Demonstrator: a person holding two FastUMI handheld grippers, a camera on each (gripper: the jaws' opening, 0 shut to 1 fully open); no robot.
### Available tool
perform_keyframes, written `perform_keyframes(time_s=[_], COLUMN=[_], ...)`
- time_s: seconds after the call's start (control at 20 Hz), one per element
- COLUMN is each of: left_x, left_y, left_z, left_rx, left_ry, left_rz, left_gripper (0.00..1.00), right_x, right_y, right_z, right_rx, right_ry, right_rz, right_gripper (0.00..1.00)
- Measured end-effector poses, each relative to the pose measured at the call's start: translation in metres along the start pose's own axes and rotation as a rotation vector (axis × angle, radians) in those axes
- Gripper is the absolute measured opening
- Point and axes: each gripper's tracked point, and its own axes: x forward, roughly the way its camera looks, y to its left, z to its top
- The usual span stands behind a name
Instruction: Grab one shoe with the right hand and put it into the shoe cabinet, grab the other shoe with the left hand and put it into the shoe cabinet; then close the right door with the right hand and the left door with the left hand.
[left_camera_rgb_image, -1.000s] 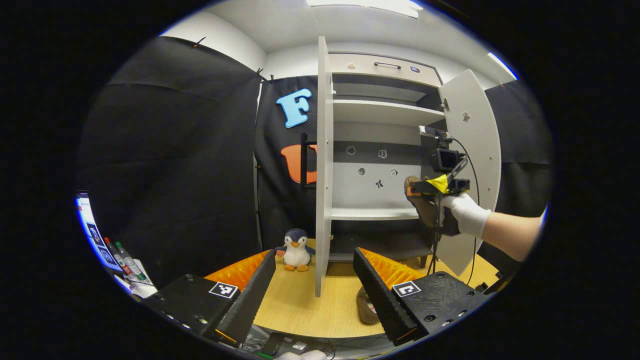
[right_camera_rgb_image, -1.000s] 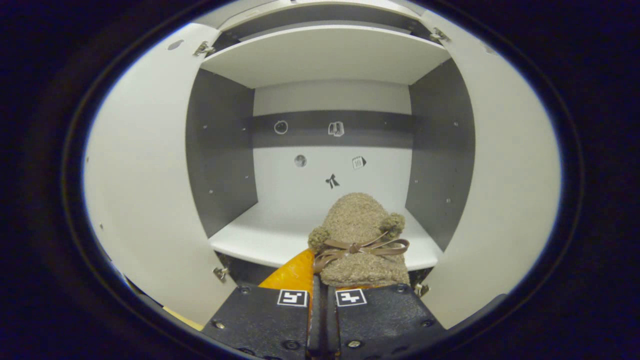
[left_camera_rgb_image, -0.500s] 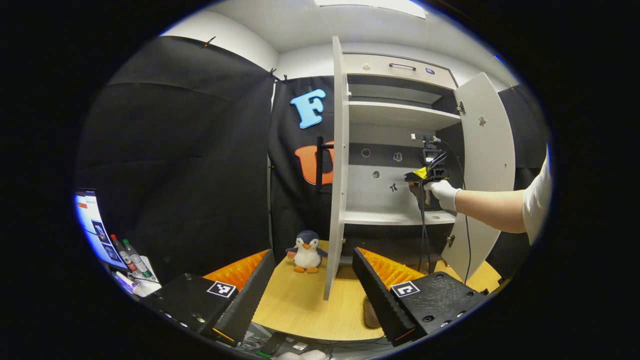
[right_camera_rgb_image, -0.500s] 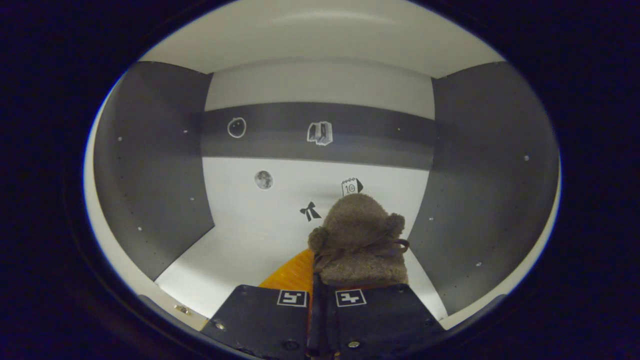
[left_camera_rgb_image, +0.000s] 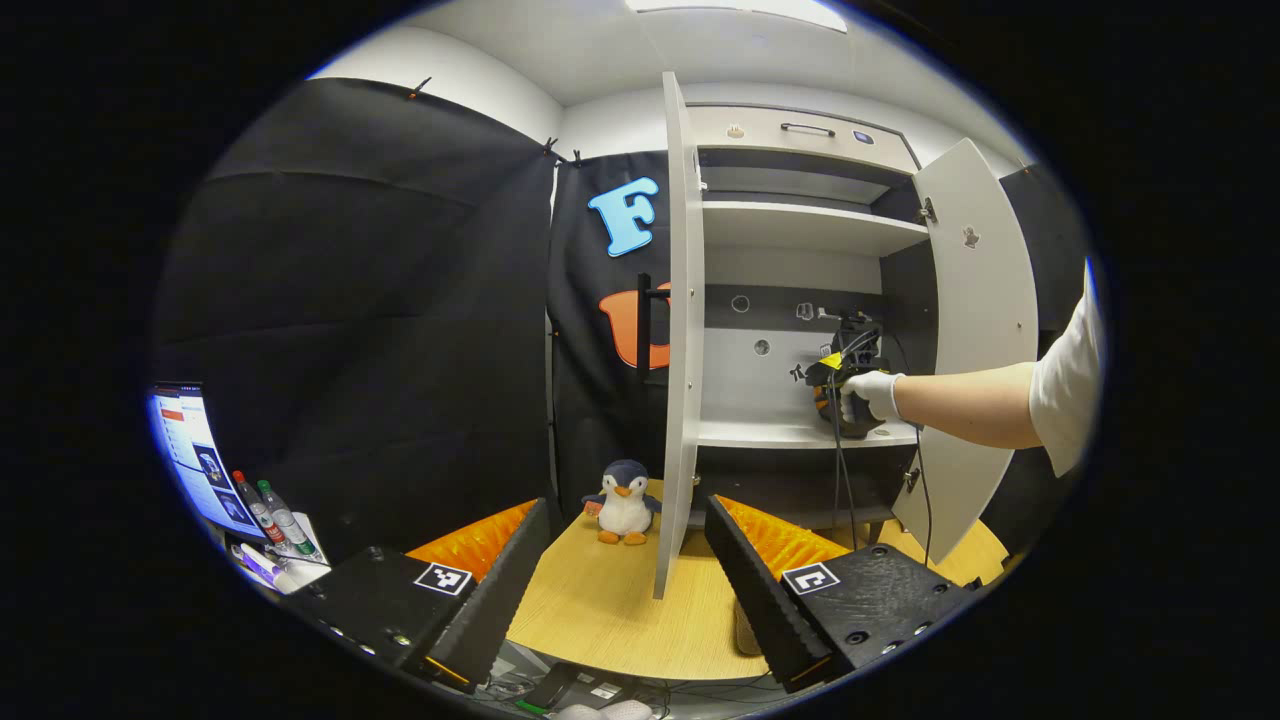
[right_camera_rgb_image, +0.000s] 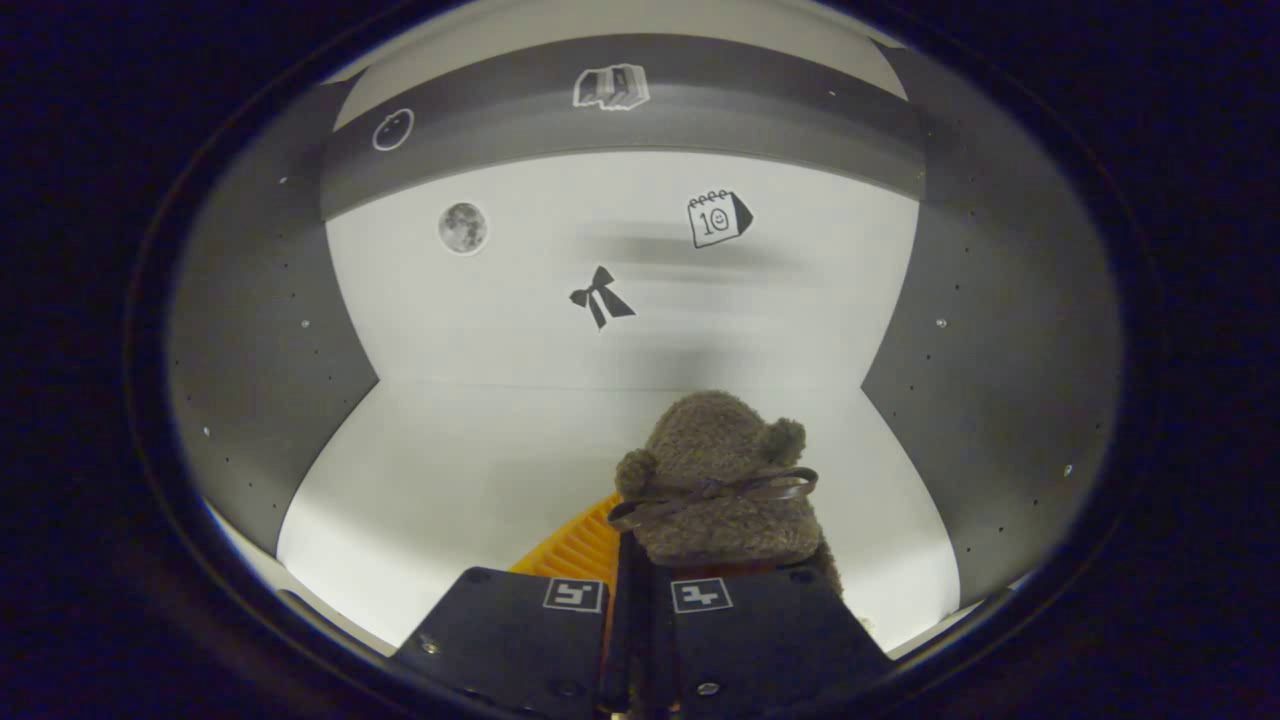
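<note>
**Right tool carries a shoe inside the shoe cabinet**

Left gripper view: the left tool (left_camera_rgb_image: 625, 560) hangs spread wide over the bench (left_camera_rgb_image: 610, 610), in front of the shoe cabinet (left_camera_rgb_image: 800, 230), whose left door (left_camera_rgb_image: 680, 330) and right door (left_camera_rgb_image: 975, 330) stand open. A gloved hand (left_camera_rgb_image: 872, 393) holds the right tool (left_camera_rgb_image: 835, 385) inside, just above the middle shelf (left_camera_rgb_image: 770, 433). The second shoe (left_camera_rgb_image: 745, 635) lies on the bench, partly hidden by a finger.

Right gripper view: the right tool (right_camera_rgb_image: 635, 590) is pressed together, pinching the fuzzy brown shoe (right_camera_rgb_image: 720, 480), toe toward the cabinet's back wall (right_camera_rgb_image: 620, 300), low over the shelf.
</note>
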Motion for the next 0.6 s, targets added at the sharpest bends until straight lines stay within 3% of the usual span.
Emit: perform_keyframes(time_s=[0.1, 0.2, 0.25, 0.3, 0.35, 0.4, 0.45, 0.55, 0.6], left_x=[-0.002, -0.002, -0.002, -0.003, -0.004, -0.005, -0.005, -0.006, -0.006], left_y=[-0.001, -0.002, -0.002, -0.003, -0.003, -0.004, -0.004, -0.005, -0.006], left_z=[0.002, 0.004, 0.004, 0.005, 0.005, 0.006, 0.006, 0.008, 0.007], left_rx=[-0.003, 0.000, 0.003, 0.006, 0.008, 0.009, 0.007, 0.010, 0.015], left_ry=[-0.006, -0.013, -0.016, -0.020, -0.022, -0.025, -0.027, -0.036, -0.039], left_rz=[-0.003, -0.009, -0.014, -0.020, -0.025, -0.031, -0.039, -0.055, -0.062], left_gripper=[0.96, 0.96, 0.96, 0.96, 0.96, 0.96, 0.96, 0.96, 0.96], right_x=[-0.008, -0.019, -0.026, -0.035, -0.043, -0.055, -0.067, -0.095, -0.113], right_y=[0.002, 0.003, 0.002, 0.001, 0.001, 0.000, -0.001, -0.001, -0.008], right_z=[0.000, -0.002, -0.003, -0.001, 0.002, 0.005, 0.008, 0.014, 0.017], right_rx=[0.018, 0.017, 0.009, 0.008, 0.013, 0.020, 0.030, 0.024, 0.003], right_ry=[0.038, 0.043, 0.042, 0.032, 0.011, -0.012, -0.035, -0.105, -0.163], right_rz=[0.011, 0.020, 0.013, 0.019, 0.025, 0.026, 0.035, 0.056, 0.031], right_gripper=[0.17, 0.33, 0.53, 0.63, 0.81, 0.80, 0.86, 0.77, 0.77])
